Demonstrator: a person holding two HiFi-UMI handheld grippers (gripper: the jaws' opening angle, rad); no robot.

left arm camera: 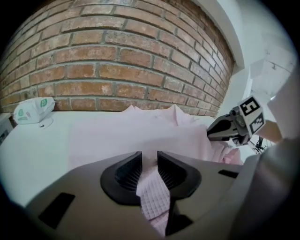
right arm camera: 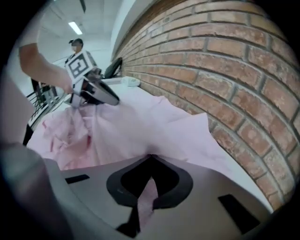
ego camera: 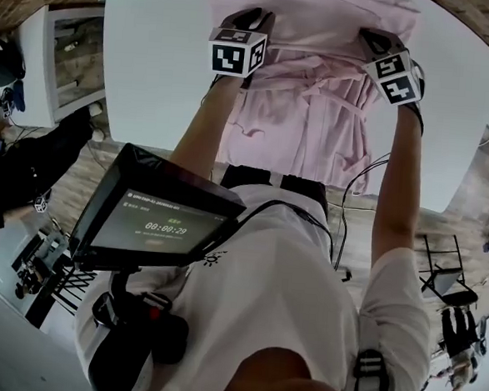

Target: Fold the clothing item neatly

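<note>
- I see the white, round-cornered worktop [ego camera: 153,75] filling the far half of the head view, its far edge against a red brick wall [left arm camera: 117,61].
- The pale pink, waffle-textured garment [ego camera: 317,112] lies across the middle of the worktop. It is flat toward the far edge, bunched in folds between my grippers, and hangs over the near edge.
- My left gripper [left arm camera: 149,161] has its jaws clamped on a thick fold of the garment.
- My right gripper [right arm camera: 149,161] has its jaws tight together, pinching a thin strip of the same cloth.
- A small white plastic packet with green print [left arm camera: 33,110] sits near the far left corner.
</note>
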